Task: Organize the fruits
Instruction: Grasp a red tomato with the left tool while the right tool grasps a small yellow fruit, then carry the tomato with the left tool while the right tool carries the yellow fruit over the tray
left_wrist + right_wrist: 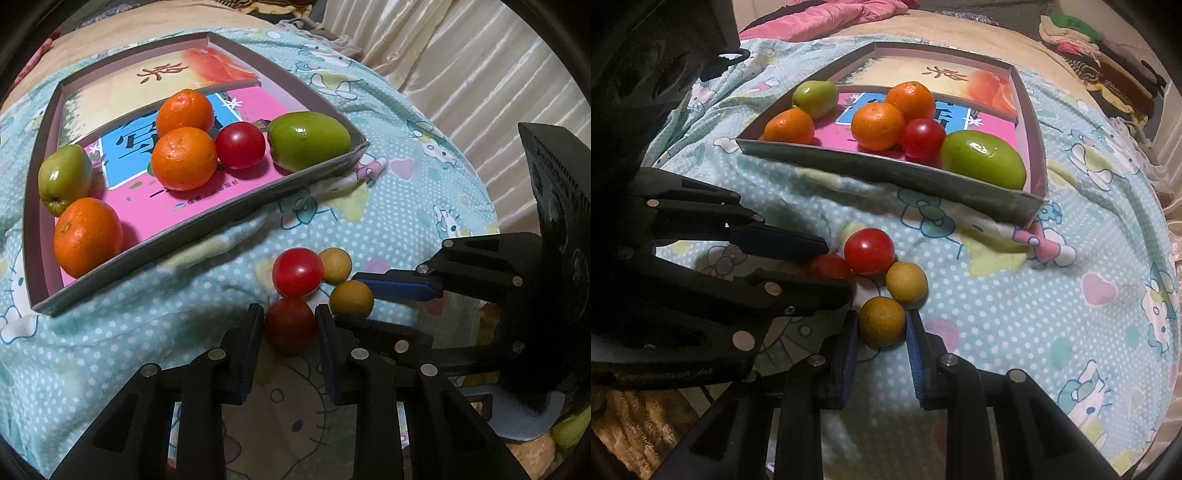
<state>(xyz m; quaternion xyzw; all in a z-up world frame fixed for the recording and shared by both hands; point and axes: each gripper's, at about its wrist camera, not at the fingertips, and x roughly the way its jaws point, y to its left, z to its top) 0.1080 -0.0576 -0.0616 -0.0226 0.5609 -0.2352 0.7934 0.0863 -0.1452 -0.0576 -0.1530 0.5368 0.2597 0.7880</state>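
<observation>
Our left tongs [290, 325] are clamped on a red tomato [290, 324], and our right tongs [881, 325] are clamped on a brown fruit [882, 322]; both fruits rest on the bedcover [997, 295]. A second tomato [297, 272] touches the gripped one, and a second brown fruit [907, 282] sits just beside ours. In the shallow box [886, 162] beyond lie three oranges, two green fruits and one tomato. We judge the risks so: the tongs are crowded together and could knock each other on lifting; the round neighbours may roll off the soft cover; a hard squeeze could burst the tomato.
</observation>
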